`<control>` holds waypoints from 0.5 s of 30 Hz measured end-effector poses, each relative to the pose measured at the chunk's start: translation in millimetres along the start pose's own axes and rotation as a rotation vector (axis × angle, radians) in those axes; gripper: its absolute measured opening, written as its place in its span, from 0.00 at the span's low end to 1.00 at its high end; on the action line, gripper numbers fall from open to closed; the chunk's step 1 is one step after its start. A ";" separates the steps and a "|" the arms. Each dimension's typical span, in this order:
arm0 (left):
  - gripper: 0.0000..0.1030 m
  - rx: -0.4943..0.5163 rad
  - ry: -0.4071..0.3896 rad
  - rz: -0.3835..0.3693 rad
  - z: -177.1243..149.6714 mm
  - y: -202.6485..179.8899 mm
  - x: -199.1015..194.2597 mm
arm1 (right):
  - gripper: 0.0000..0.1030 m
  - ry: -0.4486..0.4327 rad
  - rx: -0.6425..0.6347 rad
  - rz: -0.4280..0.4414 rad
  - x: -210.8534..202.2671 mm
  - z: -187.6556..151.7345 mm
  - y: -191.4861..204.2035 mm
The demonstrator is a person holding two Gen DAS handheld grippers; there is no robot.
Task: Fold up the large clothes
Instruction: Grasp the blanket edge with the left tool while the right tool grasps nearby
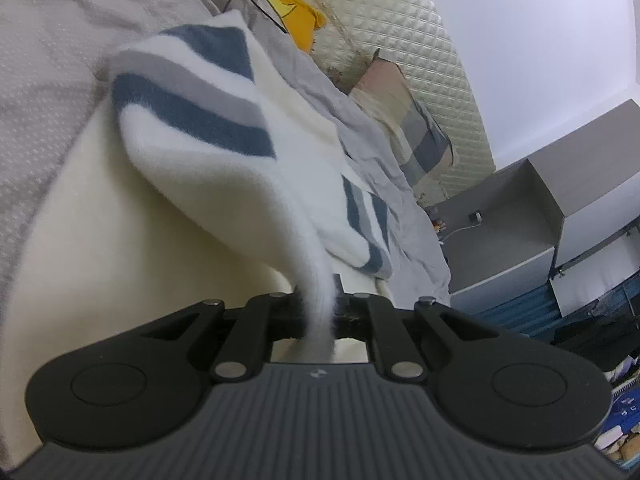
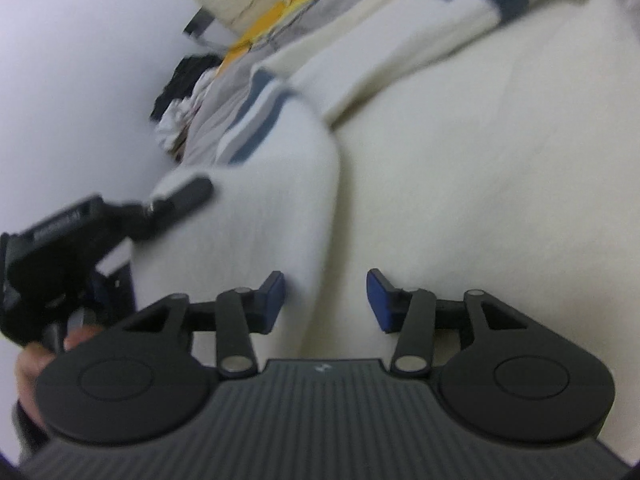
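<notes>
A large white fleece garment with blue and grey stripes lies on a cream layer spread over the bed. My left gripper is shut on a raised fold of the white fleece, which hangs up out of its jaws. In the right wrist view the same fleece rises in a lifted flap, with the left gripper pinching its far left edge. My right gripper is low over the cloth with its blue pads apart. The flap's edge runs between them, and neither pad presses on it.
Grey bedding covers the bed, with a yellow item, a black cable and a patched pillow near the quilted headboard. A grey cabinet stands beyond. Dark clothes are piled by the wall. A hand shows at the left.
</notes>
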State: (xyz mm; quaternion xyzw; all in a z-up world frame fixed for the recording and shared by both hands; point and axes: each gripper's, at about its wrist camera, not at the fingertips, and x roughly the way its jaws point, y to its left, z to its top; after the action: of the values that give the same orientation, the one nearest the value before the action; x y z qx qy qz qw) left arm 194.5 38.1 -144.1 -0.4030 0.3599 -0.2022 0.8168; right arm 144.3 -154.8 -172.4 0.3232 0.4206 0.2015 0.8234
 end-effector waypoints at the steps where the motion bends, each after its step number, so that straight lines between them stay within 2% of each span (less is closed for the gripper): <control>1: 0.09 -0.006 -0.001 0.004 0.3 1.0 0.5 | 0.48 0.020 -0.002 0.024 2.3 -1.7 1.2; 4: 0.09 -0.020 0.004 0.018 0.7 3.3 1.7 | 0.44 0.071 -0.032 0.061 8.1 -6.0 9.1; 6: 0.09 -0.020 0.005 0.027 3.1 5.1 -1.3 | 0.13 0.092 -0.061 0.042 9.6 -8.2 14.5; 8: 0.09 -0.031 0.002 0.033 4.7 7.3 -3.5 | 0.09 0.082 -0.063 0.036 5.8 -8.4 16.7; 11: 0.10 -0.041 -0.013 0.020 6.9 11.2 -13.7 | 0.08 0.025 -0.098 -0.018 -9.7 -2.5 25.2; 15: 0.10 -0.037 -0.028 -0.046 9.6 5.0 -23.4 | 0.08 -0.092 -0.197 -0.096 -41.4 19.7 43.8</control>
State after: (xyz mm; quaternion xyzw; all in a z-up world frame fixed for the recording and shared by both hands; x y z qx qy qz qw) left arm 186.5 60.6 -134.1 -0.4291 0.3427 -0.2087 0.8092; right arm 134.5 -155.8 -109.8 0.2292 0.3754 0.1873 0.8783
